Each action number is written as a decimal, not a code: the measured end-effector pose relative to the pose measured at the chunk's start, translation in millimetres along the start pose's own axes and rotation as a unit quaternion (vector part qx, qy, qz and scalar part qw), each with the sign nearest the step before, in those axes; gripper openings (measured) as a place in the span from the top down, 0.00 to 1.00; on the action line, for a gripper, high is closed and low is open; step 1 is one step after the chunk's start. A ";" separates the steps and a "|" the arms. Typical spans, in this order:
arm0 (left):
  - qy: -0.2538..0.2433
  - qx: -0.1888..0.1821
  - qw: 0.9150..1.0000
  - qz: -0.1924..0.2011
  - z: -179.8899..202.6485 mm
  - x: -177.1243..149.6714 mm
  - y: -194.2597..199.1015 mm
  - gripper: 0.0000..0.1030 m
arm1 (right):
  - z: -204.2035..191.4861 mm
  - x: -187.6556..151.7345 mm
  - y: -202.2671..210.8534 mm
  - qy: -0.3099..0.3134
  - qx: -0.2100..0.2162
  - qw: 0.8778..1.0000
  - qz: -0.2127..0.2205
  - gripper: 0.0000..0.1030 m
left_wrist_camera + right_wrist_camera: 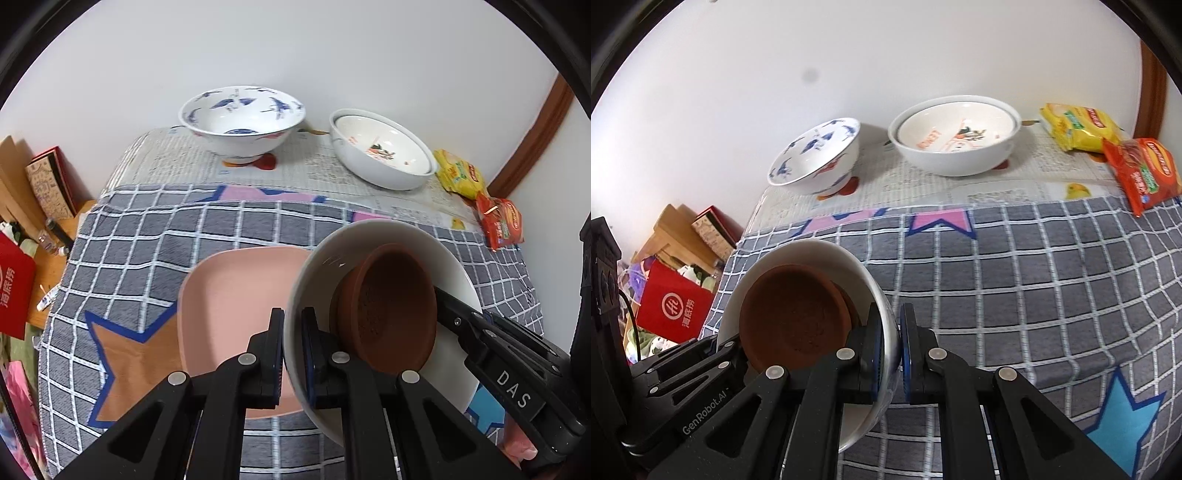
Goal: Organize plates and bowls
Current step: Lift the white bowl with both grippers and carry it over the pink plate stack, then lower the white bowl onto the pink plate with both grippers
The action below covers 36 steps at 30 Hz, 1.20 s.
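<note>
A white bowl [448, 258] with a brown clay dish [391, 306] inside it is held tilted above the checked cloth. My left gripper [292, 347] is shut on the bowl's left rim. My right gripper [888, 343] is shut on the opposite rim of the same white bowl [846, 258], with the brown dish [794, 314] leaning inside. A pink square plate [229, 291] lies on the cloth under and left of the bowl. A blue-patterned bowl [242, 122] and a stacked white bowl [384, 151] stand at the back.
Yellow [460, 175] and red [500, 221] snack packets lie at the back right by the wall. Newspaper [314, 166] covers the table's far part. Boxes and a red bag [14, 291] sit off the table's left edge.
</note>
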<state>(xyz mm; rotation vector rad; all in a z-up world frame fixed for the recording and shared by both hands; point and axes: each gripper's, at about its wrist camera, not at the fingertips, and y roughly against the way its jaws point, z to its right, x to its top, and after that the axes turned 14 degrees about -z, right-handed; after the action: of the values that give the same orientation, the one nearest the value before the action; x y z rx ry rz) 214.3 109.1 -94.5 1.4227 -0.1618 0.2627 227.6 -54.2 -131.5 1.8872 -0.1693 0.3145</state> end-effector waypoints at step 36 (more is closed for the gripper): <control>0.039 0.010 0.999 -0.025 -60.6 8.7 -39.7 0.91 | -40.5 13.3 -68.5 0.026 0.010 0.999 -0.046 0.91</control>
<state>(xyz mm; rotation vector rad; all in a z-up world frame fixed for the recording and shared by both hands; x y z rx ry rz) 230.8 164.7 -138.6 1.4330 -0.0599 0.2787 253.4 7.2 -177.1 1.8982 -0.0438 0.3027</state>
